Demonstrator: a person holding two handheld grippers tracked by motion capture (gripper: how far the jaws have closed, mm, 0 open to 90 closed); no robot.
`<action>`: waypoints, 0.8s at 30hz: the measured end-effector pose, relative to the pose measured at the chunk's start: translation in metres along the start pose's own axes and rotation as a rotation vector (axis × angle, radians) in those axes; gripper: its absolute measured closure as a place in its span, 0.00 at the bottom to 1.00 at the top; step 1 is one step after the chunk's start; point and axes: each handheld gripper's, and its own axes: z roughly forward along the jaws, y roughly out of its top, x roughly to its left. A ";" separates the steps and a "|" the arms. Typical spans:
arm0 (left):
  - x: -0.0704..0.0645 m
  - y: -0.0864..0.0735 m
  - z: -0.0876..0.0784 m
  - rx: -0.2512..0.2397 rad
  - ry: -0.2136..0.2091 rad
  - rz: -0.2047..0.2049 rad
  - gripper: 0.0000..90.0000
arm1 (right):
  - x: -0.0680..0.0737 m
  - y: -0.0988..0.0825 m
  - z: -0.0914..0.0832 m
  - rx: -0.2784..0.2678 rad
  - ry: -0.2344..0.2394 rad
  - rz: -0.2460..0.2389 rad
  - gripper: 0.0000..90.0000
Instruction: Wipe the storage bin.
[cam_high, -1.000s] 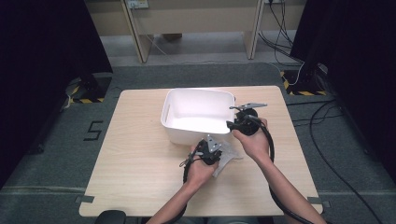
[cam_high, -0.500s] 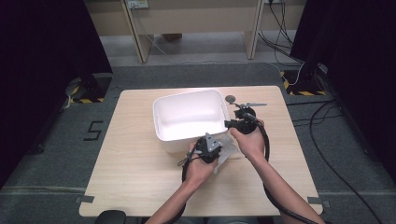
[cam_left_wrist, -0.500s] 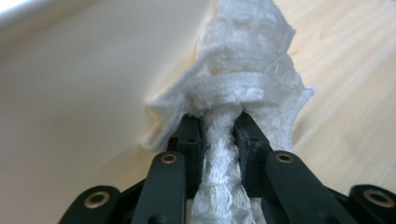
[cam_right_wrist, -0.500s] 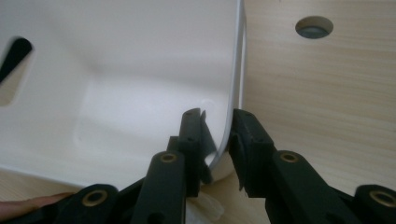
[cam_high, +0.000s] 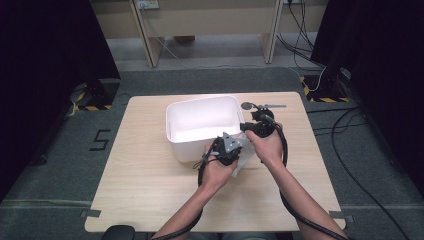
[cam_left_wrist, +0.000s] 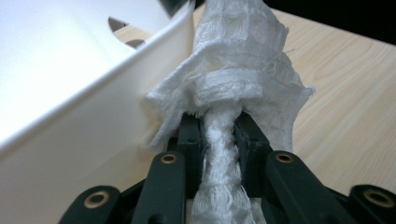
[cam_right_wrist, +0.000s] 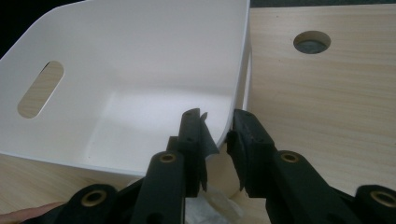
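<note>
A white plastic bin stands in the middle of the wooden table. My left gripper is just off the bin's near right corner, shut on a white cloth whose twisted part runs between the jaws. The rest of the cloth hangs below it to the table. My right gripper is at the bin's right near corner. Its jaws have just been closing, and they straddle the bin's wall, one inside and one outside, pressed on the rim.
A round hole in the tabletop lies behind the right gripper, with a thin grey piece beside it. Bare wood stretches left of the bin and along the near edge. Cables trail on the floor to the right.
The bin has slid left and turned slightly. My left gripper has risen with the cloth toward the bin's corner. The right gripper stays at the rim.
</note>
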 end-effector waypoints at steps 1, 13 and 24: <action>-0.001 0.002 0.000 -0.004 0.000 0.003 0.84 | 0.000 0.000 0.000 0.000 0.000 0.000 0.83; -0.005 -0.004 0.012 0.018 0.016 0.031 0.84 | -0.001 0.003 0.002 0.012 0.007 0.004 0.82; 0.000 -0.023 0.008 0.074 -0.025 0.002 0.84 | -0.002 0.003 0.006 0.017 0.003 0.002 0.77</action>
